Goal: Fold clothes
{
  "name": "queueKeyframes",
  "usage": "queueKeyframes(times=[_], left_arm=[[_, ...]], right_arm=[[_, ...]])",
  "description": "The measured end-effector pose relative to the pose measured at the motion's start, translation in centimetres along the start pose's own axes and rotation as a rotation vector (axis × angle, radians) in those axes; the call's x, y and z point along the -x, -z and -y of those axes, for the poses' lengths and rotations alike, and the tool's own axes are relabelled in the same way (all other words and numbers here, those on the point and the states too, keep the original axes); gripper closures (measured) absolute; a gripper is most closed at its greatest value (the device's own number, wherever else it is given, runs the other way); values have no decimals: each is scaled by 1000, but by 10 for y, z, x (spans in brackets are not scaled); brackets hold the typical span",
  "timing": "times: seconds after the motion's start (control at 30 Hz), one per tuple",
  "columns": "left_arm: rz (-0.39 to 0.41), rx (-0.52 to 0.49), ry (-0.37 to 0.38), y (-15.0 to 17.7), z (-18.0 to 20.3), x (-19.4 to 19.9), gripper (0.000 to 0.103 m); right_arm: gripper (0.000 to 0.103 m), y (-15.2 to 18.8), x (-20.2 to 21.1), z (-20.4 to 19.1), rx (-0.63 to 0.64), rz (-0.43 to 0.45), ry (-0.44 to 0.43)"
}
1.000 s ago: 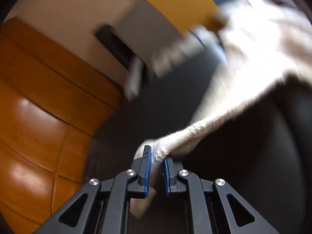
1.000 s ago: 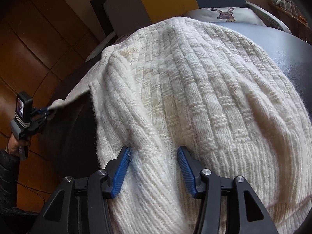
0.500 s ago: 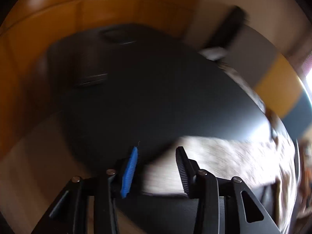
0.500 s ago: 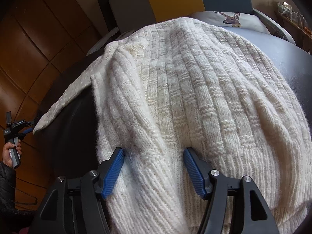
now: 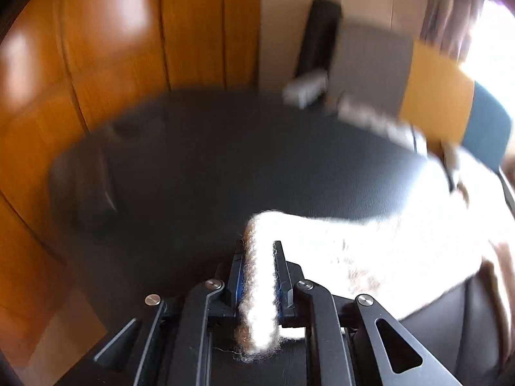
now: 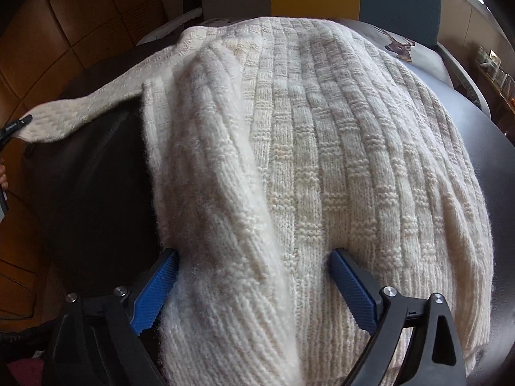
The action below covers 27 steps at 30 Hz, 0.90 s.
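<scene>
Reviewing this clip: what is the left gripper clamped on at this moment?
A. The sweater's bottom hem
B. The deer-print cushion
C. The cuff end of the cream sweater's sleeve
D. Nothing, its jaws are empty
C: in the left wrist view the left gripper has its jaws closing tight on the narrow end of the cream sweater's sleeve, and the right wrist view shows that sleeve stretched out sideways from the body.
</scene>
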<state>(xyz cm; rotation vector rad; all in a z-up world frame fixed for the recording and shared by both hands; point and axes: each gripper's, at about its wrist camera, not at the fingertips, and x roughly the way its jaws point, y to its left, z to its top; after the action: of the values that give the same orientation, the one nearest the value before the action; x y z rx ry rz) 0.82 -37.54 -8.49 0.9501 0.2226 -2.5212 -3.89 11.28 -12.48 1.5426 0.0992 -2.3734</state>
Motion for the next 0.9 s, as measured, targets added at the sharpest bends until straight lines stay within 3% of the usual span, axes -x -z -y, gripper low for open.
queueKeyframes(times=[0.07, 0.13, 0.2, 0.27, 0.3, 0.4, 0.5, 0.53, 0.6, 0.63, 0.67, 0.7, 0.77, 0.87, 0.9], left_arm=[[108, -38, -57, -12, 2, 18, 89], [120, -113, -141, -13, 7, 16, 89], [10, -132, -192, -6, -9, -10, 88], [-183, -94, -211, 4, -25, -59, 86], [-239, -67, -209, 9, -30, -71, 85], [-184, 12, -174, -2, -42, -54, 80], [-135, 175, -148, -16, -52, -24, 72], [-117, 241, -109, -20, -50, -10, 69], [-117, 376, 123, -17, -45, 12, 60], [-123, 435, 246, -14, -39, 23, 57], [-159, 451, 383, -7, -21, 29, 57], [-203, 420, 474, 2, 5, 35, 57], [-294, 354, 651, 21, 58, 47, 57], [-461, 206, 817, 60, 147, 58, 57], [-506, 181, 834, 70, 169, 57, 57]], right_arm=[[2, -1, -2, -2, -2, -7, 11], [0, -2, -4, -4, 0, -12, 20], [0, -3, -5, -4, 0, -18, 23], [0, -4, -5, -3, -2, -22, 22], [0, -4, -5, -2, -3, -21, 19], [0, -4, -5, -1, -5, -11, 22], [0, -6, -5, 0, -8, -7, 21], [0, -7, -4, 2, -11, -9, 10], [0, -9, 2, 9, -34, -4, -50], [5, -11, 7, 16, -62, 10, -107], [19, -12, 15, 26, -100, 33, -161], [25, -12, 23, 36, -144, 63, -211], [27, -13, 40, 55, -208, 119, -231], [27, -5, 55, 81, -261, 168, -184], [27, -3, 59, 89, -276, 177, -165]])
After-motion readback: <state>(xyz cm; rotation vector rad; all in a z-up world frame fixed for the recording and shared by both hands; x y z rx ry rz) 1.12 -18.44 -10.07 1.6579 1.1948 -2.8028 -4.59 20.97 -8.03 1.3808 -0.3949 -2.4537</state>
